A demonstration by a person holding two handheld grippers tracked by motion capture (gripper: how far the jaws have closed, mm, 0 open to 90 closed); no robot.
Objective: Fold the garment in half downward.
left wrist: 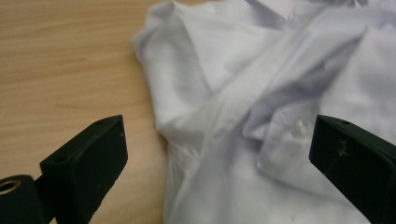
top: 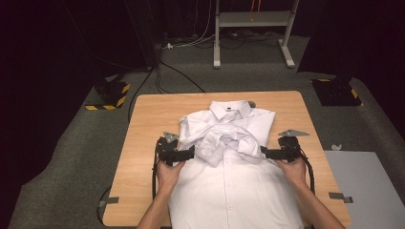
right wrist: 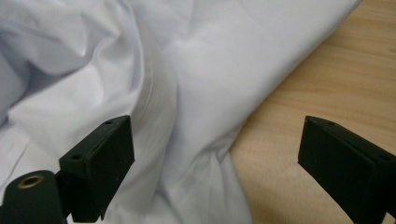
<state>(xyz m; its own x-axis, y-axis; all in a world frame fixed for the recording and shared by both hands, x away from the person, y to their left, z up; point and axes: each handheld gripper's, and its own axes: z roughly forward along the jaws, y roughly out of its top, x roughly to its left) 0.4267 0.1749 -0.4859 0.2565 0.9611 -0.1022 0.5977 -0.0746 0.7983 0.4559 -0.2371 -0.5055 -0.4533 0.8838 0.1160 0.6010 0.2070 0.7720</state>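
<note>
White shirt (top: pixel 229 186), sleeves crossed.

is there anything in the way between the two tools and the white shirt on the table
Nothing visible. The left tool and right tool sit at either side of the white button-up cotton shirt on the light wooden table, both with jaws wide open, cloth directly ahead of them with its sleeves crossed over the chest.
</note>
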